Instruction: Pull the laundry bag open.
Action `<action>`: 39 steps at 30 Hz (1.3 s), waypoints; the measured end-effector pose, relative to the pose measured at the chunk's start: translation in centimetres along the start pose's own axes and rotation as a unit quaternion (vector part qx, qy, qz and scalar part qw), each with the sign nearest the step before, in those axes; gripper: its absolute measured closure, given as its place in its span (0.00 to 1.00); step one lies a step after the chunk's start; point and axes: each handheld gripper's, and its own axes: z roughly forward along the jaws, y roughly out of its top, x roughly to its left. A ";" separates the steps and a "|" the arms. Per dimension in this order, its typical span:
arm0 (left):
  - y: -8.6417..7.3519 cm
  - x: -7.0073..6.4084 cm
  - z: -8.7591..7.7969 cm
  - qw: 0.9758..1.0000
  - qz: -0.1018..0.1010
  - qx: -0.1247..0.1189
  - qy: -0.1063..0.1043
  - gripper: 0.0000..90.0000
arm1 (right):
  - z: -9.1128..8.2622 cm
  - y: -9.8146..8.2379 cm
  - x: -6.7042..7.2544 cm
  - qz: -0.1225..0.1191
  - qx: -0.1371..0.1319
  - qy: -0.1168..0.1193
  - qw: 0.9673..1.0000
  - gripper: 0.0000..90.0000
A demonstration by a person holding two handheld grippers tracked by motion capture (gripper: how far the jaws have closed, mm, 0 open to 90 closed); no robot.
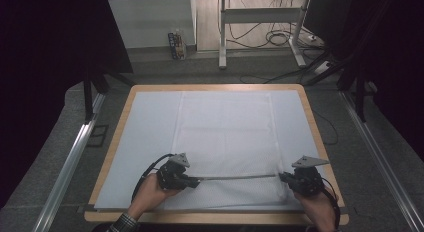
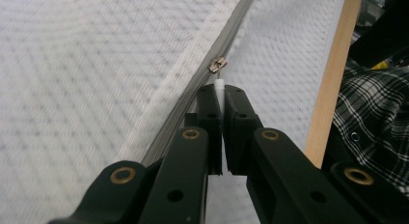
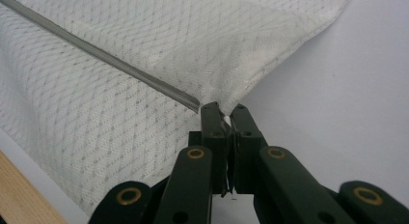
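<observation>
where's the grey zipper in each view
High view: the grey zipper runs level across the near part of the white mesh cloth, between the two tongs.
Left gripper view: it runs diagonally from the top middle down to the left tongs, which pinch its white pull tab.
Right gripper view: it slants from the upper left to the right tongs, shut on the cloth's edge.
Shared landmark: the wooden table edge.

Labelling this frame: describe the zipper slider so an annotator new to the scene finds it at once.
On the wooden table lies a white mesh bag with a grey zipper near its front edge. The slider sits just ahead of the left gripper: the small silvery metal piece.
</observation>
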 end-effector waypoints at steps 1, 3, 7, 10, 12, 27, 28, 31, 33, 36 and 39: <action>-0.1 0.0 -0.1 1.000 0.000 0.001 0.003 0.98 | 0.0 0.0 0.0 0.000 0.000 0.000 1.000 0.96; -0.4 0.1 -0.3 1.000 -0.004 -0.001 0.001 0.98 | 0.0 0.0 0.0 0.000 0.000 0.001 1.000 0.96; -0.9 0.3 -0.8 1.000 -0.009 -0.002 0.006 0.98 | 0.0 0.0 0.0 -0.001 0.000 0.000 1.000 0.96; -1.3 0.4 -1.2 1.000 -0.012 -0.002 0.009 0.98 | 0.1 0.0 0.0 -0.001 0.001 -0.001 1.000 0.96; -1.8 0.5 -1.6 1.000 -0.018 -0.006 0.008 0.98 | 0.1 0.0 0.0 -0.001 0.001 -0.002 1.000 0.96; -3.6 0.9 -3.3 0.999 -0.039 -0.014 0.025 0.98 | 0.0 0.0 0.0 -0.001 0.003 -0.004 1.000 0.96; -3.8 1.0 -3.4 0.999 -0.041 -0.017 0.022 0.98 | 0.0 0.0 0.0 -0.002 0.003 -0.003 1.000 0.96; -3.9 0.9 -3.4 0.999 -0.040 -0.015 0.024 0.98 | 0.1 0.0 0.2 -0.003 0.005 0.000 1.000 0.96; -4.0 0.9 -3.5 0.999 -0.041 -0.013 0.028 0.98 | 0.1 0.0 0.2 -0.002 0.005 0.000 1.000 0.96; -4.3 1.0 -3.6 0.998 -0.044 -0.013 0.030 0.98 | 0.1 -0.1 0.0 -0.002 0.004 -0.002 1.000 0.96; -4.6 1.0 -4.0 0.998 -0.049 -0.016 0.032 0.98 | 0.1 -0.1 0.1 -0.003 0.005 -0.006 1.000 0.96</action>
